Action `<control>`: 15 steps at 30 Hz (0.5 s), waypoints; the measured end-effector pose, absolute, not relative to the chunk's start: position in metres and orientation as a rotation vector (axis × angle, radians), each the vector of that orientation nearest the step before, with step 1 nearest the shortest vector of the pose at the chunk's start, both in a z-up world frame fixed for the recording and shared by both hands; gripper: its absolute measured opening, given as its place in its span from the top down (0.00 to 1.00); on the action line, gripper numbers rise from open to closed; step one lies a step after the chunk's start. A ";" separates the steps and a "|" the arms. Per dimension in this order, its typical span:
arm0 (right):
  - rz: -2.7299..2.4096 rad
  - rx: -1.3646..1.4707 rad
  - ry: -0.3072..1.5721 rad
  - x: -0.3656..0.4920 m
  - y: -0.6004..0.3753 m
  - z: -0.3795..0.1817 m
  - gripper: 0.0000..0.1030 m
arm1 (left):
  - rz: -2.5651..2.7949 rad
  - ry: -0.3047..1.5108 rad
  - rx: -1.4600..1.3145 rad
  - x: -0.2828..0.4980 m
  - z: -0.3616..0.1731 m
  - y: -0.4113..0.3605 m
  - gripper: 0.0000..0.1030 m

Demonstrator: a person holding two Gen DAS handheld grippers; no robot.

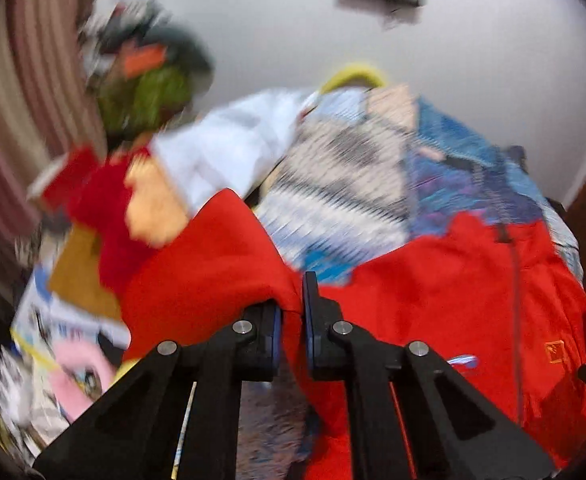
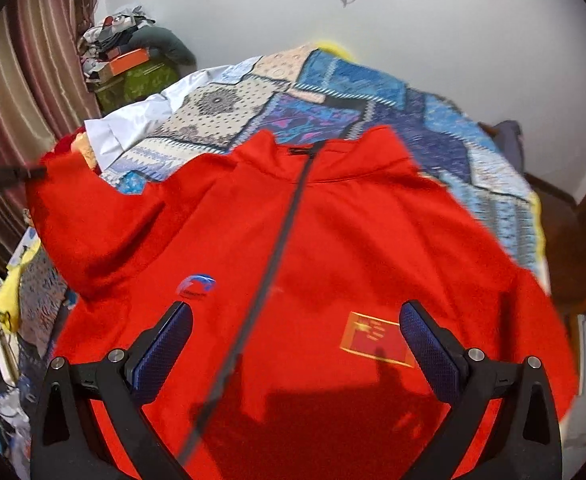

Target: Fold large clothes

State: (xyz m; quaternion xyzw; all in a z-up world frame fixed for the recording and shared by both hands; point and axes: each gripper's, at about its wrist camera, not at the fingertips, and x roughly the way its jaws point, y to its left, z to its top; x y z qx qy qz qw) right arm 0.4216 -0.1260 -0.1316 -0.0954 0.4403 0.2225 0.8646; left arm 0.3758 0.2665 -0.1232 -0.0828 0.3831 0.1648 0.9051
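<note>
A red zip-up jacket [image 2: 333, 248] lies front-up on a bed with a blue patchwork cover [image 2: 373, 92]. It has a dark zipper down the middle, a blue logo and a flag patch on the chest. My right gripper [image 2: 295, 320] is open and empty, hovering above the jacket's chest. My left gripper [image 1: 291, 312] is shut on a fold of the jacket's red sleeve [image 1: 213, 264] and holds it lifted at the left side. In the right wrist view the left gripper's tip [image 2: 33, 172] shows at the raised sleeve end.
A white cloth [image 2: 129, 128] and other clothes lie at the bed's far left. A cluttered pile with an orange box [image 2: 127, 60] stands by the striped curtain [image 2: 33, 80]. A white wall is behind the bed. More clutter lies on the floor at left [image 1: 61, 360].
</note>
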 end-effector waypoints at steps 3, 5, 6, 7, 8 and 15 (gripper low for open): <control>0.446 -0.194 0.891 0.411 -0.150 -0.116 0.00 | 0.257 0.766 -0.121 0.387 -0.108 0.221 0.92; 0.439 -0.185 0.871 0.406 -0.167 -0.105 0.00 | 0.214 0.770 -0.084 0.395 -0.109 0.191 0.92; 0.434 -0.181 0.864 0.403 -0.175 -0.101 0.00 | 0.186 0.782 -0.072 0.399 -0.113 0.175 0.92; 0.428 -0.178 0.859 0.400 -0.182 -0.097 0.00 | 0.157 0.800 -0.068 0.402 -0.120 0.160 0.92; 0.423 -0.176 0.855 0.397 -0.189 -0.094 0.00 | 0.133 0.823 -0.065 0.405 -0.129 0.147 0.92; 0.373 -0.171 0.853 0.380 -0.232 -0.086 0.00 | -0.012 1.067 -0.137 0.418 -0.226 0.080 0.92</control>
